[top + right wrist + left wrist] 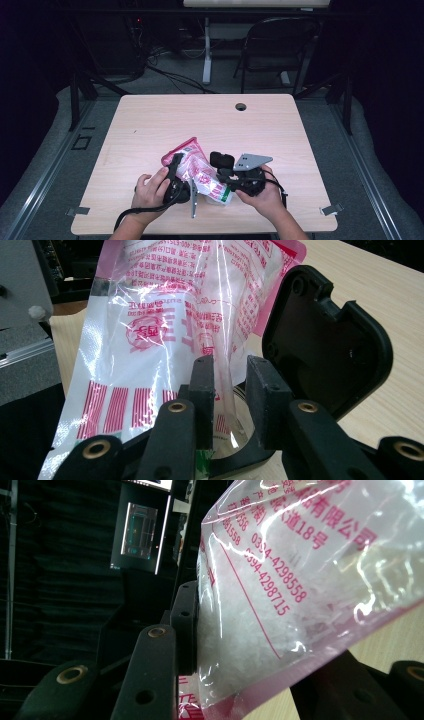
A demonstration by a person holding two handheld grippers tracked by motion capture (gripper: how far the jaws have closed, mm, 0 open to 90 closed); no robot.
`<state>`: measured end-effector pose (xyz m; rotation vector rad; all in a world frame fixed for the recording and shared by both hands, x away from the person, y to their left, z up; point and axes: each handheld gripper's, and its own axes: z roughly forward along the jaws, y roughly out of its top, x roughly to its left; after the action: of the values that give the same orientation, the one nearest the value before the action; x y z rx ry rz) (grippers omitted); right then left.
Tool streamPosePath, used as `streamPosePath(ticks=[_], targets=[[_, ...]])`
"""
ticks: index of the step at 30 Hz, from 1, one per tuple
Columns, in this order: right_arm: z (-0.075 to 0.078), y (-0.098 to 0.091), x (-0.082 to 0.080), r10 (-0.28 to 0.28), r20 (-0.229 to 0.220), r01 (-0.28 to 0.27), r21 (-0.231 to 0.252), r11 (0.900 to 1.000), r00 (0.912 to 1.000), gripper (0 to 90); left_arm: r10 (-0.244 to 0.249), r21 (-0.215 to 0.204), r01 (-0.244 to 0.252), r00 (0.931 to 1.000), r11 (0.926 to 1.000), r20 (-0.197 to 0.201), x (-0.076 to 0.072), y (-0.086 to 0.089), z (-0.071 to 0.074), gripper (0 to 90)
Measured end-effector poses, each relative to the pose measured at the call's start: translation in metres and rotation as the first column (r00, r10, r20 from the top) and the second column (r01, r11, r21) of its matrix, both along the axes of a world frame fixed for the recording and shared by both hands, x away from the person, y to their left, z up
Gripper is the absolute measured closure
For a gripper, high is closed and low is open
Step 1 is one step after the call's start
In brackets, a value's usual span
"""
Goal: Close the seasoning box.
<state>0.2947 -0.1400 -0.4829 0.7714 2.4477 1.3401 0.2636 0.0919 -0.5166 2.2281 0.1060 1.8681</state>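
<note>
The left hand-held gripper (175,167) is closed on the plastic bag (200,172): in the left gripper view its black pad (186,625) presses flat against the bag (280,595), which holds a white, grainy content and carries red printed characters and numbers. The right hand-held gripper (223,165) stands with its jaws at a narrow gap; in the right gripper view a thin fold of the bag (165,335) runs between the two pads (204,390), but I cannot tell if they press on it. Just beside the right pad there is a black rounded part (330,335).

In the high view the bag lies near the front middle of the counter (150,120), between both hands, with its pink edge pointing away from the person. The left hand (150,192) and the right hand (267,197) hold the grippers from below.
</note>
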Motion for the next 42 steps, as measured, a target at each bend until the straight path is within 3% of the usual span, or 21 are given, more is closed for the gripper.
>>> streamPosePath(ticks=[10, 17, 27, 32, 42], targets=[[-0.005, 0.007, 0.004, 0.004, -0.016, -0.005, -0.034, 0.9994, 0.9999, 77.2, -0.010, 0.008, 0.010, 0.9999, 0.9999, 0.008, -0.002, -0.001, 0.002, 66.3], [-0.010, 0.013, 0.005, 0.018, -0.020, -0.019, -0.066, 0.9976, 0.9996, 88.8, -0.016, 0.014, 0.016, 0.9999, 0.9998, 0.007, -0.002, 0.000, 0.001, 66.5], [-0.012, 0.015, 0.004, -0.009, 0.020, 0.011, -0.086, 0.9962, 0.9998, 90.0, -0.026, 0.043, 0.026, 0.9996, 0.9987, 0.007, -0.004, 0.002, 0.002, 67.0], [-0.013, 0.014, 0.004, -0.017, 0.021, 0.018, -0.081, 0.9965, 0.9996, 90.0, -0.034, 0.064, 0.033, 0.9993, 0.9974, 0.013, -0.006, 0.003, 0.003, 67.4], [-0.013, 0.014, 0.004, -0.015, 0.020, 0.017, -0.080, 0.9966, 0.9997, 90.0, -0.041, 0.065, 0.040, 0.9991, 0.9971, 0.010, -0.007, 0.003, 0.004, 67.7]])
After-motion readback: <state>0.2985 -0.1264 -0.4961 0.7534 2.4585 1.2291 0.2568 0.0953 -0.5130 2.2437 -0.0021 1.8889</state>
